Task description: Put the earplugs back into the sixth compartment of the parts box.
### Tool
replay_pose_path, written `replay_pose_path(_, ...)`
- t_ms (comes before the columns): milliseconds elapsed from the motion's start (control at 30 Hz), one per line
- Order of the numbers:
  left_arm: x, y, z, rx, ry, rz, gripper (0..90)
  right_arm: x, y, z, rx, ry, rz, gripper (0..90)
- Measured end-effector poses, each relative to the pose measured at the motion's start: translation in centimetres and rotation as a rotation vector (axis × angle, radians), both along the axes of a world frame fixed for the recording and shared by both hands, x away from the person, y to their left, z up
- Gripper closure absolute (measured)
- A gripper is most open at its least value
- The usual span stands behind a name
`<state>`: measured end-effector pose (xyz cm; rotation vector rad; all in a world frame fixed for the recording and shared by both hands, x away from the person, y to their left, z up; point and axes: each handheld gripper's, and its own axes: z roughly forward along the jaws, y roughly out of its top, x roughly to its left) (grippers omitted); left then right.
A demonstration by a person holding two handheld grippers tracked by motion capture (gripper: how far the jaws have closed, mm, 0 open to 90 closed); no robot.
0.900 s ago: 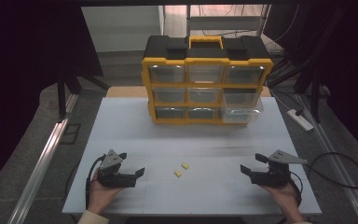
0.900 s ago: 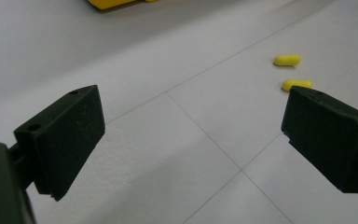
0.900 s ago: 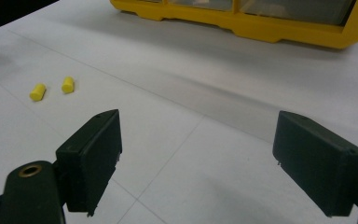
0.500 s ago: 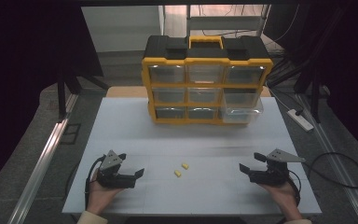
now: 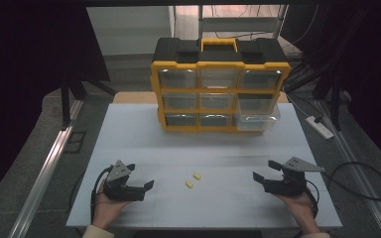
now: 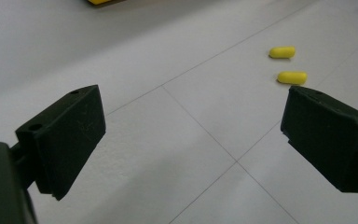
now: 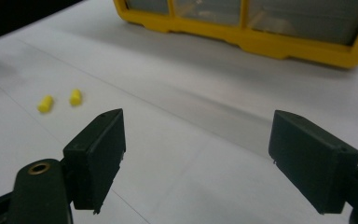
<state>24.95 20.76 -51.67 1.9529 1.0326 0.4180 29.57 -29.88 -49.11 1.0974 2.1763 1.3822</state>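
While both jaws stand spread and empty, I log two yellow pellets [image 5: 193,180] mid-counter [image 5: 218,148], between my grippers; left hand-held gripper [image 5: 138,187] nearer, right hand-held gripper [image 5: 265,171] farther; pellets' long axes roughly parallel.

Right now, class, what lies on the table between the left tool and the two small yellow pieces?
Nothing: in the high view, bare white table separates the left tool from the yellow pieces. The left gripper view shows the same.
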Motion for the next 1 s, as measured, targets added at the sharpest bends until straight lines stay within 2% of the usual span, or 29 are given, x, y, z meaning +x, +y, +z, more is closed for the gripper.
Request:
replay_pose_path(33, 0.0, 0.0, 0.0, -0.003, 0.0, -0.003, 6.3, 0.0, 0.2, 0.2, 0.012, -0.004, 0.006, 19.0)
replay_pose_path(67, -0.1, -0.1, 0.1, -0.005, 0.003, -0.004, 6.4, -0.1, 0.8, 0.6, -0.007, -0.022, 0.02, 19.0)
replay_pose_path(200, -0.3, -0.1, 0.1, 0.002, -0.002, -0.011, 6.5, -0.1, 1.5, 0.8, -0.016, -0.027, 0.041, 19.2)
replay_pose_path(600, -0.1, -0.4, 0.1, -0.002, -0.002, -0.013, 6.8, -0.2, 2.3, 1.7, -0.007, -0.049, 0.058, 20.5)
replay_pose_path(800, -0.2, -0.6, 0.0, 0.012, 0.003, -0.018, 6.9, 0.1, 3.2, 2.2, 0.016, -0.039, 0.08, 20.9)
replay_pose_path(1000, -0.2, -0.6, 0.0, 0.012, -0.002, -0.016, 6.9, 0.7, 4.4, 3.0, -0.004, -0.042, 0.096, 21.1)
